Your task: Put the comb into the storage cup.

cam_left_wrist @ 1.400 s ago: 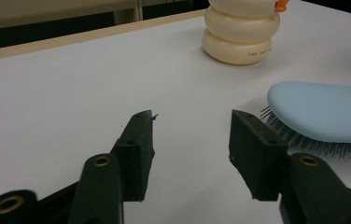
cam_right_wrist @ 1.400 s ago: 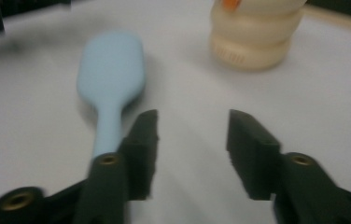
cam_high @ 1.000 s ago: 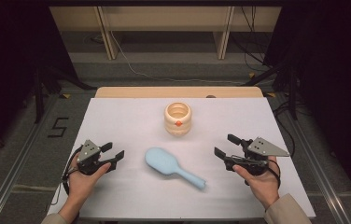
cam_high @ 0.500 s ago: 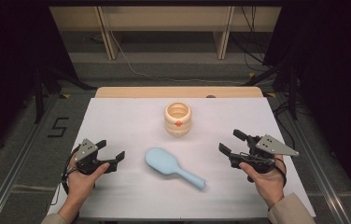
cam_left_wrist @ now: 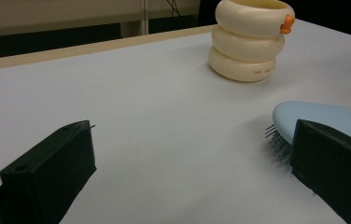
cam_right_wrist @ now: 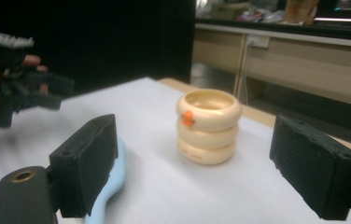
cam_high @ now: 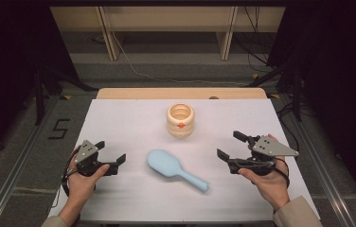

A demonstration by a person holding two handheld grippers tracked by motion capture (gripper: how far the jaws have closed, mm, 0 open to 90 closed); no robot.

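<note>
A light blue hairbrush lies bristles down at the middle of the white table, its handle pointing to the front right. Behind it stands a cream ringed cup with an orange spot. My left gripper rests left of the brush, open; its jaws have just been opening with nothing between them. In the left gripper view the brush head lies by the right jaw and the cup is beyond. My right gripper, right of the brush, is open and has been widening, empty. The right gripper view faces the cup.
A wooden strip runs along the table's far edge. Beyond it are shelf legs and a cable on the floor. A "5" mark is on the floor to the left. Dark stands flank the table.
The left gripper's jaws have spread much wider. The right gripper's jaws have widened a little and it shifted slightly. Brush and cup have not moved.
</note>
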